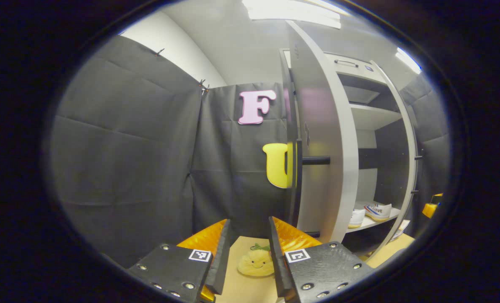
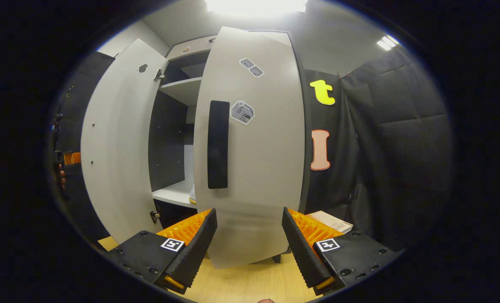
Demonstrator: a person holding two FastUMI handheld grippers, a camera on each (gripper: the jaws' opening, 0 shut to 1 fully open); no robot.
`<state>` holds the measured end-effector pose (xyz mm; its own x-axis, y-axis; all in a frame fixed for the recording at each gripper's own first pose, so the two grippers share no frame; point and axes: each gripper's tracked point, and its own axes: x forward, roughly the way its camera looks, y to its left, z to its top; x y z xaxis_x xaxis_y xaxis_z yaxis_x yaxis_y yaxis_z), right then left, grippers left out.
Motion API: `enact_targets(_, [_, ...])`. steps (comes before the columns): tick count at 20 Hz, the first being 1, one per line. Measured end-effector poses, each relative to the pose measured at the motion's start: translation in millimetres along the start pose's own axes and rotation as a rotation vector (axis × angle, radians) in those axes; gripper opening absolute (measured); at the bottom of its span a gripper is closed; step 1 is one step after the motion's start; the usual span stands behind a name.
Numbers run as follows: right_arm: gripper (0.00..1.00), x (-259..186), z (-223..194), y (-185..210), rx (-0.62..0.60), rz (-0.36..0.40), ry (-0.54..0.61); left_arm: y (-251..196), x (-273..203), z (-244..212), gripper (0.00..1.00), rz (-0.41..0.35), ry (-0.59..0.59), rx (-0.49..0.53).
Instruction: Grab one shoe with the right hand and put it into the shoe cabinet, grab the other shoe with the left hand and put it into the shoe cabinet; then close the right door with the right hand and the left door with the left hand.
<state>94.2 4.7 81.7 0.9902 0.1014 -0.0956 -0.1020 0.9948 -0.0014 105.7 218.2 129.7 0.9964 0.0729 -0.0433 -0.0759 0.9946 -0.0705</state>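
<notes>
Two pairs of tongs, both spread wide and pinching nothing. Nearest in the left gripper view, left tongs (image 1: 250,223) held low over a pale wooden surface (image 1: 241,286), with a small yellow plush toy (image 1: 256,263) lying just beyond the tips; no part of the task, so best left alone. Nearest in the right gripper view, right tongs (image 2: 248,212) aimed straight at the lower front of the right door (image 2: 254,160), close to it, though contact cannot be told. Probably opened this way so as to push flat on the panel or to reach up for the dark handle (image 2: 218,145).

Farther on, right door partly swung in and left door (image 2: 115,143) standing wide open, seen nearly edge-on from the left side (image 1: 321,147), with its own bar handle (image 1: 315,160) pointing toward the opening. Beside that door, at the edge of the right gripper view, a hand (image 2: 60,174) waiting with the other tool.

Deepest, inside the shoe cabinet (image 1: 361,84), one white shoe (image 1: 378,210) and a second shoe (image 1: 356,218) side by side on the lower shelf (image 1: 371,223), toes outward and near the front edge. Judged from this: shoe part done, right door in hand now, left door next. Worth watching that no toe sticks out to catch a closing door.
</notes>
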Motion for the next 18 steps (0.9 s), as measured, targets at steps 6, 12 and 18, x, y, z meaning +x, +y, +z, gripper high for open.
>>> enact_targets(6, [0.98, -5.8, -9.1, -6.4, 0.002, -0.012, 0.015, -44.2, -11.3, 9.0, 0.48, -0.073, -0.013, 0.02])
enact_targets(12, [0.98, -20.1, -12.8, -27.7, -0.006, -0.048, 0.014, -129.8, -13.0, 12.2, 0.47, -0.194, -0.048, 0.041])
enact_targets(18, [0.98, -42.7, -19.3, -77.4, 0.0, -0.142, 0.027, -210.9, -4.5, 14.5, 0.49, -0.307, -0.071, 0.004])
